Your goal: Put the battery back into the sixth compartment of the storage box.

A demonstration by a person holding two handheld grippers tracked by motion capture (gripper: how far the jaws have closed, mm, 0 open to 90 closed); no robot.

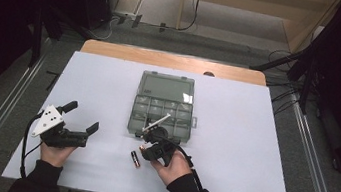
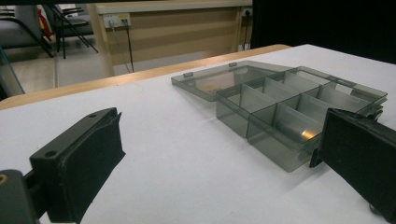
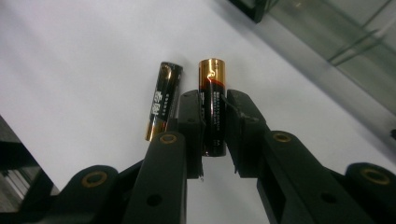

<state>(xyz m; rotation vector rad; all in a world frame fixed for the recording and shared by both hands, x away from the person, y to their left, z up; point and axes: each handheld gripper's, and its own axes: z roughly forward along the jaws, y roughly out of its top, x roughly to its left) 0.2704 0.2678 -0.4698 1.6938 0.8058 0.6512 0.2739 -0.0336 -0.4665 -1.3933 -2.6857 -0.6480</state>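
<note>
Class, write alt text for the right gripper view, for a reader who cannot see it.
The right tongs are shut on a black and gold battery, gripping it by its sides above the white table. A second battery lies on the table just beside it, and the edge of a clear compartment box shows at the upper right.

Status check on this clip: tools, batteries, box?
Right tool shut on battery. Left tool open, idle. Second battery lies on the table. Compartment box open ahead, path clear.

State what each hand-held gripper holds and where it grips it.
Right hand-held gripper: shut on a battery, clamped across its lower body, gold end sticking out. Left hand-held gripper: open, nothing held.
</note>
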